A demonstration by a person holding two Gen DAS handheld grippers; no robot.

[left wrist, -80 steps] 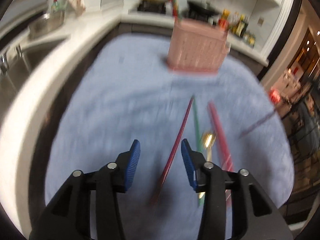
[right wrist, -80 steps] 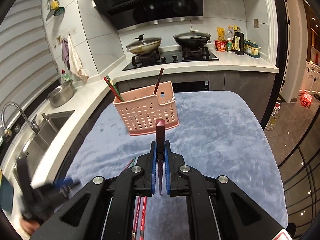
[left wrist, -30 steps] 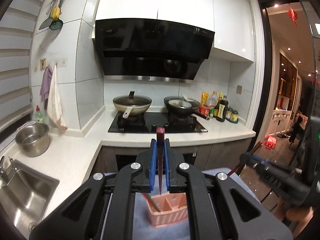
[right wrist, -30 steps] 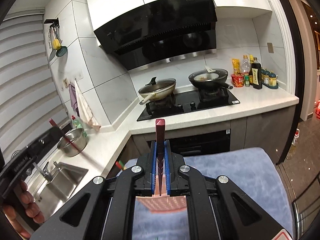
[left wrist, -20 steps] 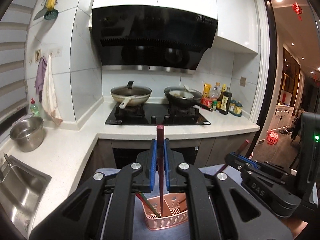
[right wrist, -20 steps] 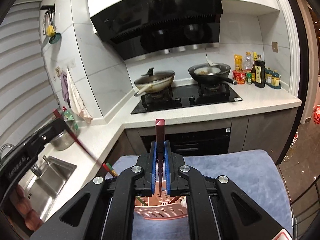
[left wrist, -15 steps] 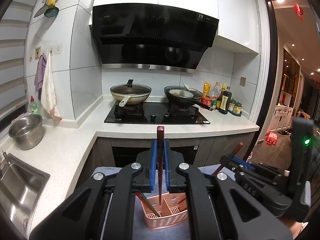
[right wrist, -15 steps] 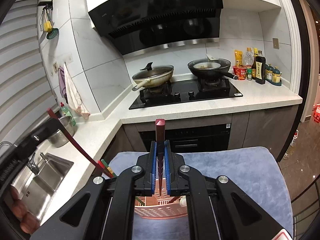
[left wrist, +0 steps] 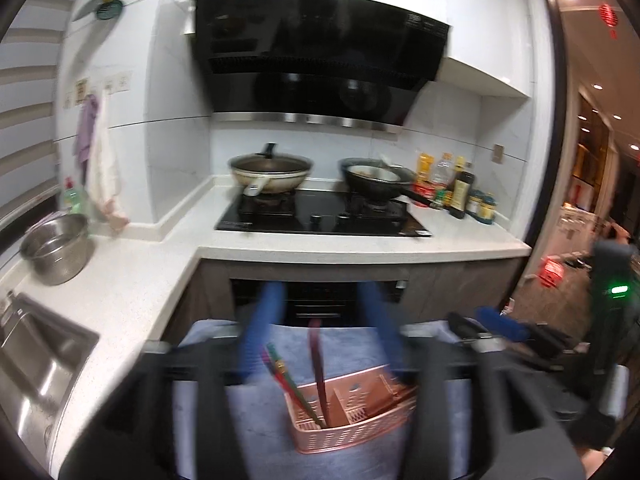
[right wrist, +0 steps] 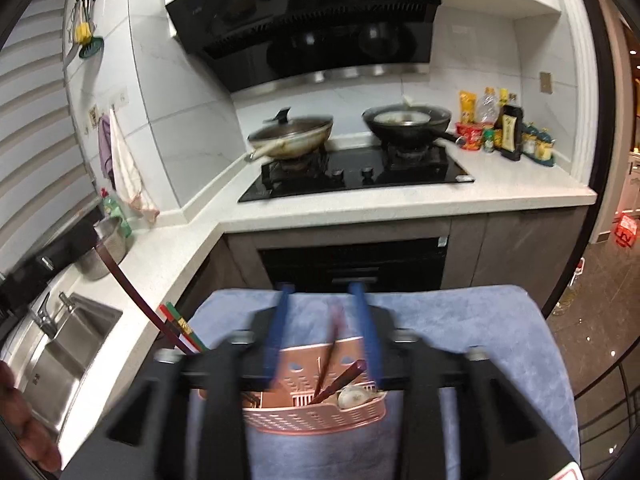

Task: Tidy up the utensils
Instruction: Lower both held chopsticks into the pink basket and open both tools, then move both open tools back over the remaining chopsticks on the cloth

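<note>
A pink perforated utensil basket (left wrist: 352, 436) stands on the blue cloth; it also shows in the right wrist view (right wrist: 316, 412). My left gripper (left wrist: 320, 328) is open above it, blurred. A dark red chopstick (left wrist: 318, 364) stands free in the basket between the fingers, beside red and green chopsticks (left wrist: 280, 372). My right gripper (right wrist: 322, 326) is open above the basket too. A dark red chopstick (right wrist: 334, 340) drops between its fingers, blurred. Another chopstick and a white spoon (right wrist: 352, 394) lie in the basket.
The blue cloth (right wrist: 480, 340) covers the table. Behind it are the white counter (left wrist: 132, 280), a sink (left wrist: 36, 356), a steel pot (left wrist: 56, 248), the hob with two pans (left wrist: 320, 216) and sauce bottles (left wrist: 460, 196). The other gripper shows at the right in the left wrist view (left wrist: 500, 328).
Both grippers have opened and let go of their dark red chopsticks, which now stand or fall into the basket. Both views have tipped down towards the basket.
</note>
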